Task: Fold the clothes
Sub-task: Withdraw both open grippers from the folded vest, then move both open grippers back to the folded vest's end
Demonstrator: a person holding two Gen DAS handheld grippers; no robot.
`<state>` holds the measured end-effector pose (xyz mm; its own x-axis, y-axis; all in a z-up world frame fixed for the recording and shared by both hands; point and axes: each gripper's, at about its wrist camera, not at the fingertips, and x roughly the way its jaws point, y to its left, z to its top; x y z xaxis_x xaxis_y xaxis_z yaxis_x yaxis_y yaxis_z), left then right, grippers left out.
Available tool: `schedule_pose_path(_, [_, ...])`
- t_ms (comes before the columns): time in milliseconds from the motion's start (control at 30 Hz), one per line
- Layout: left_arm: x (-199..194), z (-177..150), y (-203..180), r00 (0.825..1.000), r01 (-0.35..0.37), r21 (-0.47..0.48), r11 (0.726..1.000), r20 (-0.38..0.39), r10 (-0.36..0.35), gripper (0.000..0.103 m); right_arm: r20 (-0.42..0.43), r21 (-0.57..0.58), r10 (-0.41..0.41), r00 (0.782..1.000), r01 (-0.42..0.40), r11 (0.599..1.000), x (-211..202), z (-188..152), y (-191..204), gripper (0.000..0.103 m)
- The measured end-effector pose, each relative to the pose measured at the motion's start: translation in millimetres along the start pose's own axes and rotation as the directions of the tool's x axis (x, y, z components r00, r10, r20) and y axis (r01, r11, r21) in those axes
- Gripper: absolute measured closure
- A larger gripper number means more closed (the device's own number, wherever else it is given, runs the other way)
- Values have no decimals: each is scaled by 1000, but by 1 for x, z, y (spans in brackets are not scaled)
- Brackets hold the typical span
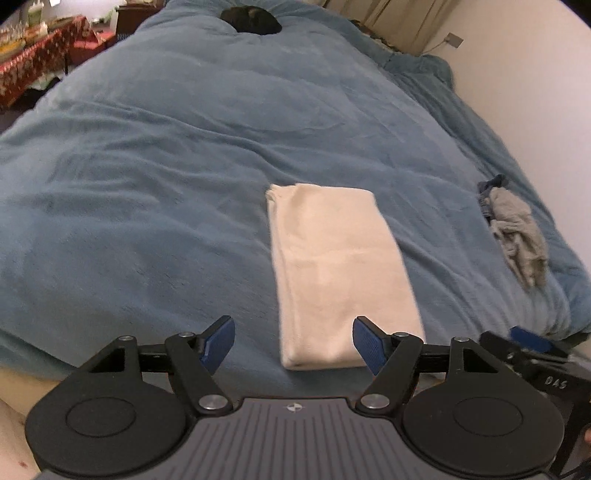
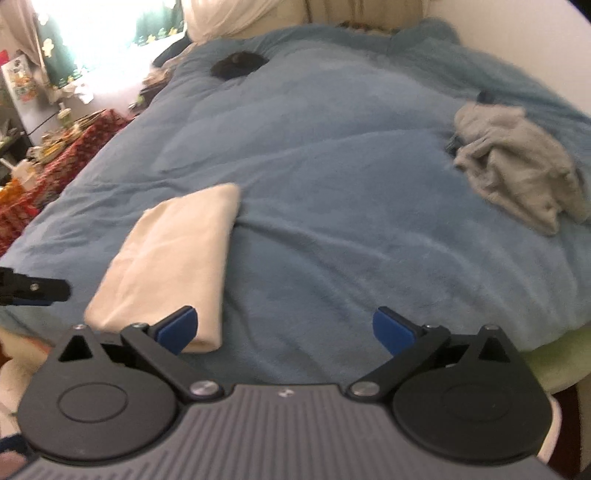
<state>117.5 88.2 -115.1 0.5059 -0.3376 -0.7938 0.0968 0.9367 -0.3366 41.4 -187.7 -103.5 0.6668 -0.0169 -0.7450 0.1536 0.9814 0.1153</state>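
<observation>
A cream garment [image 1: 338,273] lies folded into a long flat rectangle on the blue bedspread [image 1: 166,166]; it shows again at the left as the cream garment [image 2: 173,258]. My left gripper [image 1: 293,345] hovers open above its near end, blue pads spread, nothing between them. My right gripper [image 2: 284,330] is open wide just right of the fold's near corner, over bare bedspread [image 2: 314,184]. A crumpled grey garment [image 1: 521,236] lies at the right side of the bed, seen closer as the grey garment [image 2: 517,166] with a bit of dark blue cloth under it.
A black object [image 1: 251,19] rests near the head of the bed. A table with a red patterned cloth [image 2: 55,155] and clutter stands left of the bed. A wall [image 1: 535,92] runs along the right. The right gripper's tip [image 1: 532,341] shows at the lower right.
</observation>
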Motion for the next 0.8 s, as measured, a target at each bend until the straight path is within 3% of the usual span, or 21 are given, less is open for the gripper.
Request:
schedule_pose_path(100, [0,1,-4,999,-2,70,998,40,-1,33,-13,-47,-22,1000,21,999,5,3,4,1])
schedule_pose_path(333, [23,15,-16,997,-68,206,976,-9,72,33,-70,-101,-14,997,7,995,28,10,13,1])
schedule_pose_path(400, [27,19,-16,999,-10,226,974,-34,19,31,-95,-123,27,995,-39,992,35,13,13,1])
schedule_pose_path(467, [31,23,-11,997,60,194,979,-55,-50,20,-122,-84,75,990,-86,993,41,17,9,1])
schedule_pose_path(567, [34,31,-4,997,73,148,986,-40,-68,19,-117,-19,176,977,-180,984,47,22,1,1])
schedule_pose_path(667, [41,39,6,990,132,71,989,-52,-128,20,-105,-21,231,967,-235,972,51,29,4,1])
schedule_pose_path(733, [48,42,12,984,171,19,985,-48,-169,24,-95,22,294,951,-294,956,57,34,3,1])
schedule_pose_path(800, [53,43,13,989,147,18,989,-24,-147,34,-85,65,342,936,-337,939,66,37,3,1])
